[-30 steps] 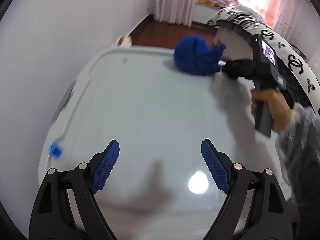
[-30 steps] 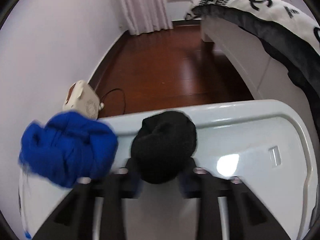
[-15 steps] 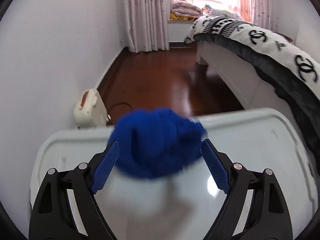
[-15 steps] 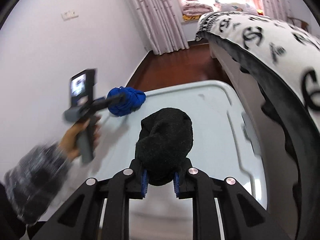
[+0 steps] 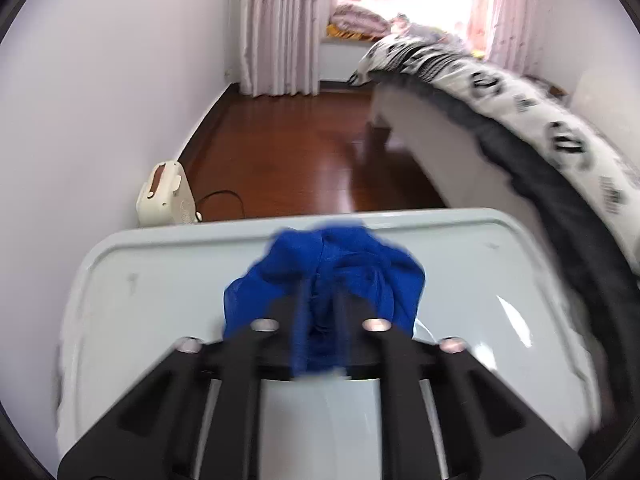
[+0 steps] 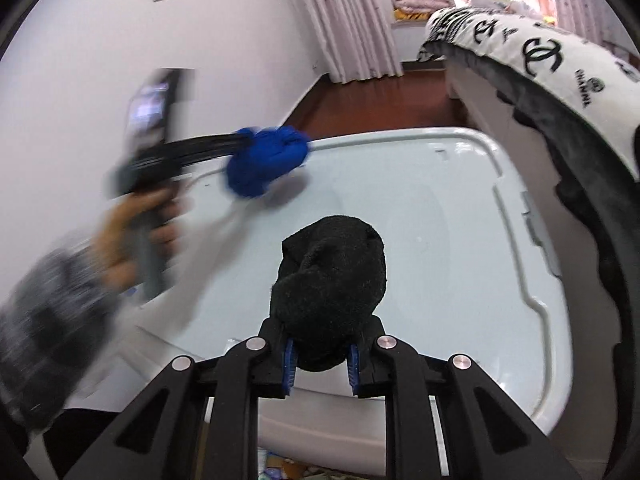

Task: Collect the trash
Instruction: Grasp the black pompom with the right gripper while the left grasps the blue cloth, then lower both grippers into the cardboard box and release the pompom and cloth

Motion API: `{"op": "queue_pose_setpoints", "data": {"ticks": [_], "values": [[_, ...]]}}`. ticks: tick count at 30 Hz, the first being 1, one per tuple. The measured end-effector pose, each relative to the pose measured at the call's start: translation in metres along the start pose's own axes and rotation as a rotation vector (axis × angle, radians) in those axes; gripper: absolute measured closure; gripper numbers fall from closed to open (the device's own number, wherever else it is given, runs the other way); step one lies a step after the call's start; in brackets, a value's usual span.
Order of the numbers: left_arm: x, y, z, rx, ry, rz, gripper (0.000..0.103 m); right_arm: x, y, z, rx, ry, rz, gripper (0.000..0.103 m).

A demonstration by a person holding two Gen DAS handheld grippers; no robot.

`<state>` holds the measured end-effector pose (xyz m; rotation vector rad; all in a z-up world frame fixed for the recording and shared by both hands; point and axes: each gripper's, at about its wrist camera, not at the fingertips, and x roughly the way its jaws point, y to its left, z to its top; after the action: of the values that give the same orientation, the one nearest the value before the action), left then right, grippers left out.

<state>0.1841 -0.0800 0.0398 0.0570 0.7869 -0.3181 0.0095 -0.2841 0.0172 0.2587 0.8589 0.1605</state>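
My left gripper (image 5: 320, 312) is shut on a crumpled blue cloth (image 5: 352, 272), held just over the far part of a pale grey plastic bin lid (image 5: 160, 280). In the right wrist view the same blue cloth (image 6: 268, 164) hangs from the blurred left gripper (image 6: 240, 140) above the lid's far left edge. My right gripper (image 6: 320, 360) is shut on a balled black sock (image 6: 332, 276) and holds it above the lid's (image 6: 460, 240) near middle.
A bed with a black-and-white logo blanket (image 5: 540, 120) runs along the right, close to the lid. A cream heater (image 5: 164, 196) stands on the wooden floor (image 5: 304, 152) by the left wall. Curtains (image 5: 280, 28) hang at the far end.
My left gripper swung onto the blue cloth, which lay between its open fingers, then closed on it and lifted it. My right gripper keeps the black sock and has drawn back over the lid.
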Motion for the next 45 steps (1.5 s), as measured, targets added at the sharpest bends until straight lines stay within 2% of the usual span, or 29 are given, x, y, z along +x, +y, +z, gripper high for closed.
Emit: {"op": "queue_pose_setpoints", "data": {"ticks": [3,8,10,16,20,26,28,29,30,31,33,35,39,45], "values": [[-0.084,-0.002,-0.036,-0.027,-0.008,-0.044,0.099,-0.018,0.013,-0.014,0.032,-0.01,-0.001,0.084],[-0.199,-0.009,-0.112,0.004,-0.072,-0.039,0.1,-0.062,0.045,-0.058,0.055,-0.031,0.047,0.084],[-0.233,-0.009,-0.143,-0.015,-0.077,-0.057,0.1,-0.076,0.059,-0.077,0.054,-0.033,0.058,0.084],[-0.287,-0.019,-0.218,-0.019,-0.053,-0.1,0.1,-0.111,0.084,-0.131,0.061,-0.006,0.079,0.083],[-0.291,-0.026,-0.262,-0.045,0.02,-0.126,0.1,-0.119,0.092,-0.167,0.067,0.033,0.07,0.083],[-0.272,-0.036,-0.319,-0.006,0.136,-0.101,0.1,-0.113,0.096,-0.202,0.07,0.096,0.052,0.082],[-0.256,-0.039,-0.331,0.004,0.187,-0.099,0.1,-0.103,0.097,-0.212,0.062,0.138,0.026,0.072],[-0.249,-0.041,-0.338,0.006,0.211,-0.089,0.098,-0.094,0.098,-0.216,0.057,0.166,0.015,0.057],[-0.242,-0.041,-0.342,0.012,0.236,-0.081,0.084,-0.088,0.098,-0.219,0.052,0.189,0.007,0.042],[-0.232,-0.041,-0.346,0.017,0.264,-0.062,0.057,-0.08,0.097,-0.223,0.05,0.21,-0.007,0.041],[-0.216,-0.034,-0.353,-0.005,0.322,-0.009,0.033,-0.067,0.092,-0.232,0.062,0.244,-0.017,0.041],[-0.209,-0.028,-0.356,-0.038,0.352,-0.023,0.033,-0.062,0.088,-0.239,0.088,0.267,-0.016,0.041],[-0.212,-0.024,-0.353,-0.056,0.331,-0.022,0.031,-0.063,0.085,-0.24,0.109,0.258,-0.009,0.041],[-0.214,-0.02,-0.351,-0.082,0.335,-0.024,0.026,-0.063,0.084,-0.236,0.113,0.254,-0.016,0.034]]}}
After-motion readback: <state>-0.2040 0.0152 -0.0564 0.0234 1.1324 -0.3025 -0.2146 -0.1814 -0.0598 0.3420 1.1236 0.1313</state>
